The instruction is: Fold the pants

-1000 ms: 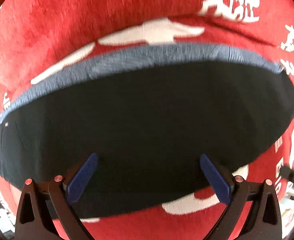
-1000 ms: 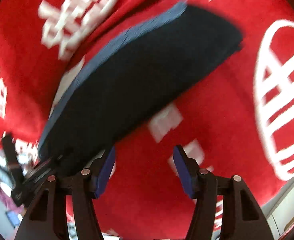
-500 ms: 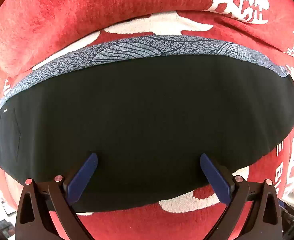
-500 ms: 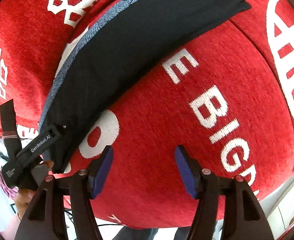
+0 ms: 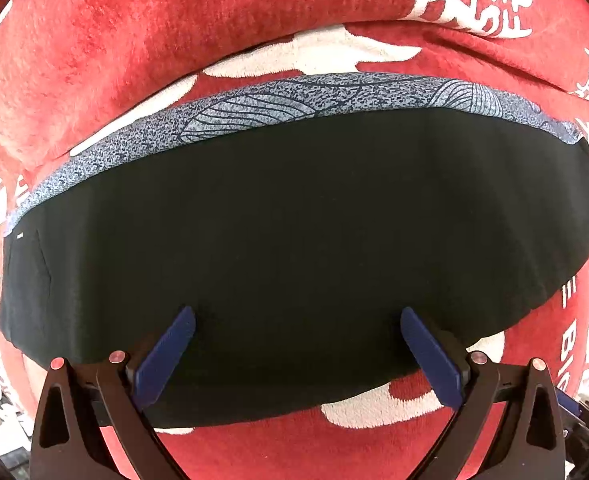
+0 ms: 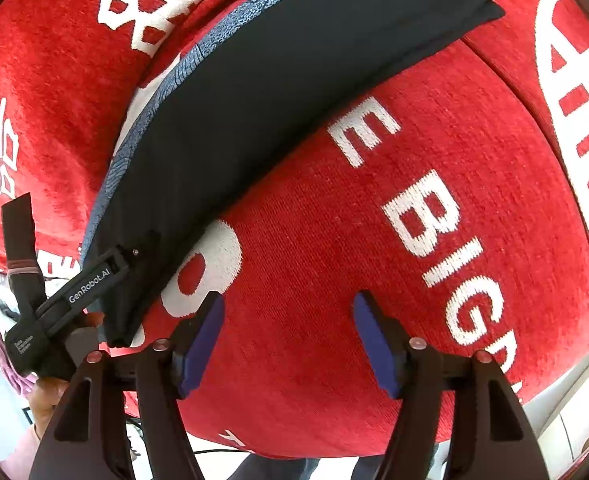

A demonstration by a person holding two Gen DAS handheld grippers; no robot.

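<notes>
Red blanket (image 5: 174, 32) with white woven lettering, covering the whole work surface; pale room edge at lower right in right view. Folded black pants (image 5: 294, 248) lay flat on it, long axis side to side in left view, patterned grey strip along far edge. Left gripper (image 5: 296, 344) wide, above pants, nothing clamped. Right gripper (image 6: 288, 336) just been opening, over bare blanket beside pants, empty.
</notes>
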